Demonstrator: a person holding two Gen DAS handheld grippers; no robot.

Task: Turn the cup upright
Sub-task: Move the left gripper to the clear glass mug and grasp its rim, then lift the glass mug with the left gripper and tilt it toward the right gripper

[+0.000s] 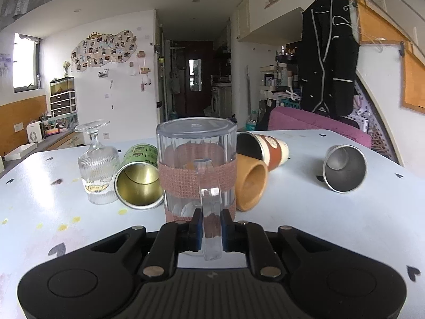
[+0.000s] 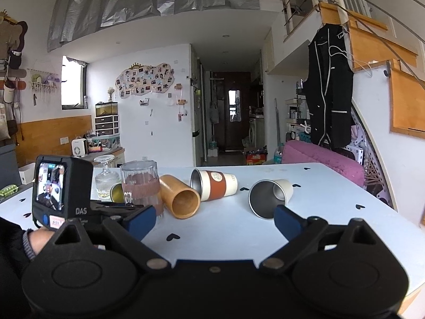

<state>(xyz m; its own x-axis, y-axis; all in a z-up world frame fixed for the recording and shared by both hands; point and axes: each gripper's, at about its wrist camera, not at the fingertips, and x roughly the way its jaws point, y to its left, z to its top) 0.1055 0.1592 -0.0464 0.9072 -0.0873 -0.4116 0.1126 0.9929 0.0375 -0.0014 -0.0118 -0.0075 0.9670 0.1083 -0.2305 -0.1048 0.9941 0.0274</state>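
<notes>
The clear ribbed glass mug (image 1: 196,164) stands upside down on the pale heart-printed counter (image 1: 305,212), its flat base uppermost and a band of coarse pinkish woven fabric wrapped around its middle. The left tool (image 1: 209,230) has its blue pads pinched narrowly on the mug's transparent loop handle (image 1: 211,212), which points straight back at the camera; the handle's lower end runs in front of the tool's black body.

Left of the mug, a cut-glass goblet (image 1: 97,164) stands inverted on its rim with its foot uppermost. A green tin (image 1: 139,178) lies on its side, brassy interior facing forward, partly hidden behind the mug. To the right lie a smooth wooden cup (image 1: 251,182) and a cream paper-style cup (image 1: 265,151) with a rust sleeve, both partly screened by the mug. Well apart, a brushed steel tumbler (image 1: 344,168) lies tipped with its mouth forward.

In the right wrist view, the right tool (image 2: 215,219) hovers with its blue fingers spread wide and nothing between them. The left tool's camera housing hides part of the goblet and tin there.
</notes>
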